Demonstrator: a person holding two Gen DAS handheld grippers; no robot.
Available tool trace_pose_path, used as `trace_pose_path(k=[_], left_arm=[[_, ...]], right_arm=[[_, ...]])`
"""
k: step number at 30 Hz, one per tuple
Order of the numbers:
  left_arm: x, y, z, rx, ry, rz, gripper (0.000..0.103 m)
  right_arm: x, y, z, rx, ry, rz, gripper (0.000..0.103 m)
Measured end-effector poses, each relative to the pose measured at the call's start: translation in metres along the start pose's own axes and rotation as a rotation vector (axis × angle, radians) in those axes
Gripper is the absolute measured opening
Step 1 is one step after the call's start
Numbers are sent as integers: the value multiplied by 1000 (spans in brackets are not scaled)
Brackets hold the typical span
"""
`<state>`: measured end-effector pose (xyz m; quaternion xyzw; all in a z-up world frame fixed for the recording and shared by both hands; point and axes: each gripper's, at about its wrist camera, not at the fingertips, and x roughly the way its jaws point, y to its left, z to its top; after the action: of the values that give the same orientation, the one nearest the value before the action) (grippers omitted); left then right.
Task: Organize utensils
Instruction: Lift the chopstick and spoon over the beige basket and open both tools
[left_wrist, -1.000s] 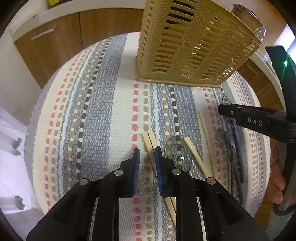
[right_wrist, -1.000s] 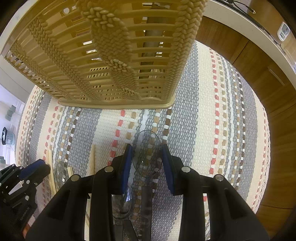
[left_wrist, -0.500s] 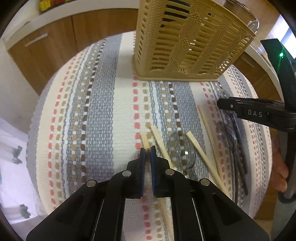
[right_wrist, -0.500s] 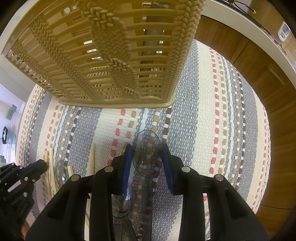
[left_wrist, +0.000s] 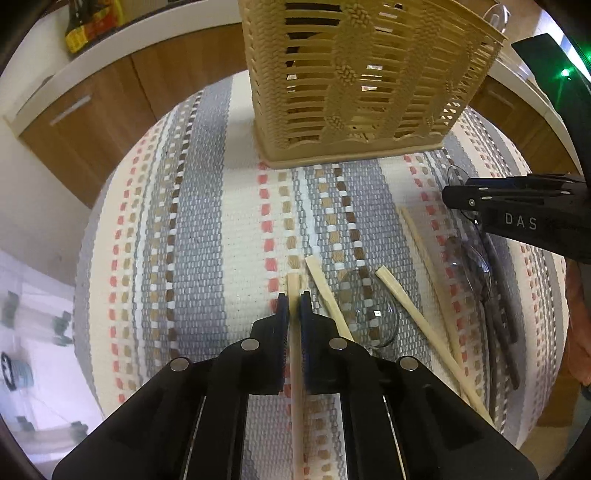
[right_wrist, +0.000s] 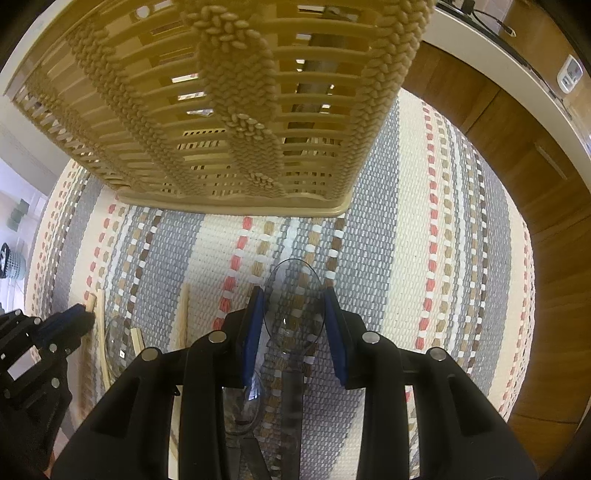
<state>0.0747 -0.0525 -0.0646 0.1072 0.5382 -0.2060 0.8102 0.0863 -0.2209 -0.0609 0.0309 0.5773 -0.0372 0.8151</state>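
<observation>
My left gripper (left_wrist: 294, 308) is shut on a wooden chopstick (left_wrist: 295, 369) and holds it above the striped mat (left_wrist: 207, 240). Other chopsticks (left_wrist: 410, 314) and a clear plastic spoon (left_wrist: 373, 317) lie just to its right. The tan slatted utensil basket (left_wrist: 362, 77) stands at the far side of the mat. My right gripper (right_wrist: 293, 314) is open, its blue pads on either side of a clear spoon (right_wrist: 293, 299) with a dark handle. A second clear spoon (right_wrist: 243, 402) lies beside it. The basket (right_wrist: 229, 103) looms close ahead in the right wrist view.
Wooden cabinets (left_wrist: 122, 96) and a white counter edge (left_wrist: 147, 33) run behind the mat, with a dark bottle (left_wrist: 85, 26) on the counter. The right gripper's body (left_wrist: 524, 214) reaches in from the right over more spoons (left_wrist: 476, 269). The mat drops off at the left edge.
My left gripper has closed on a chopstick and lifted it, moving nearer the basket. The right gripper has stayed open around the spoon.
</observation>
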Motion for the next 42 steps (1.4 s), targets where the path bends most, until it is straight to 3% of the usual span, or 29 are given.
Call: trace_pose_path(k=[5, 8, 14, 20, 27, 33, 42], left_arm=[[-19, 6, -5, -35, -111, -34, 4], [-48, 6, -6, -49, -221, -39, 4], [-112, 9, -2, -85, -459, -80, 4], [-167, 14, 26, -170, -686, -104, 4], [-204, 17, 60, -202, -891, -120, 4], [-221, 10, 98, -200, -1020, -116, 4], [-200, 9, 145, -177, -1089, -60, 4]], right_arm=[[-16, -2, -11, -13, -71, 54, 29], [-39, 1, -19, -48, -151, 46, 29], [-93, -3, -38, -53, -306, 123, 29], [-151, -11, -41, -48, -476, 160, 29], [-201, -17, -20, -21, -686, 189, 29], [-223, -25, 20, 29, -861, 188, 29], [-216, -49, 77, 121, -1004, 184, 29]])
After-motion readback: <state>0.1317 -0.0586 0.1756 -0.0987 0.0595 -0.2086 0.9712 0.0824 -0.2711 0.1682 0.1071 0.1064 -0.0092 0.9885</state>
